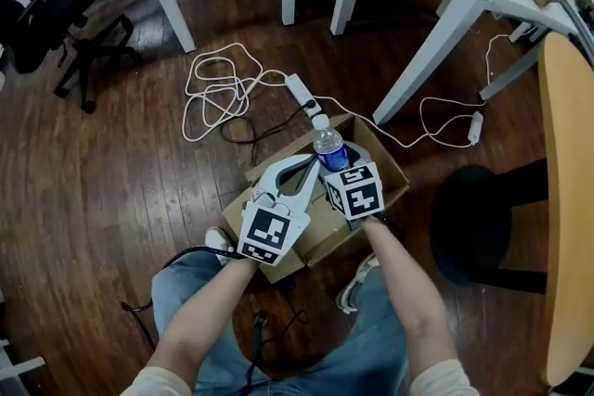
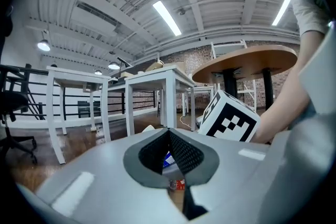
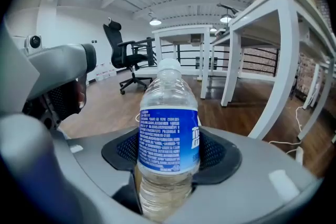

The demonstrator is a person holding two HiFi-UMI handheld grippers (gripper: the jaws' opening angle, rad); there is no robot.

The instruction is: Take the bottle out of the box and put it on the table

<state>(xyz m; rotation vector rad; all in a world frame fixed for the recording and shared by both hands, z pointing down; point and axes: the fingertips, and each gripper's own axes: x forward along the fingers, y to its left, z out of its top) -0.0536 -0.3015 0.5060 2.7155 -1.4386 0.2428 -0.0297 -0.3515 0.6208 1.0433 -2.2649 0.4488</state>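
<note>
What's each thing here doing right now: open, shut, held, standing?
Bottle: upright, capped, held over the box.
Box: open, sitting on the floor.
Right claw: shut on the bottle.
Left claw: shut, empty.
Power strip: lying on the floor.

Arms: both forearms bare, stretched forward and converging, left forearm point(image 1: 206, 311) and right forearm point(image 1: 406, 294); pale short sleeves show at the lower edge of the head view.

State of left gripper point(image 1: 307, 166): jaws closed, pads meeting at the tips, nothing clamped between them. It points roughly level, away from the body.

State of right gripper point(image 1: 331, 164): just beside the left one, tilted downward. Its jaws stand apart around a water bottle point(image 3: 169, 134), with the pads pressing the labelled body from both sides. The bottle is upright in the grip.
</note>
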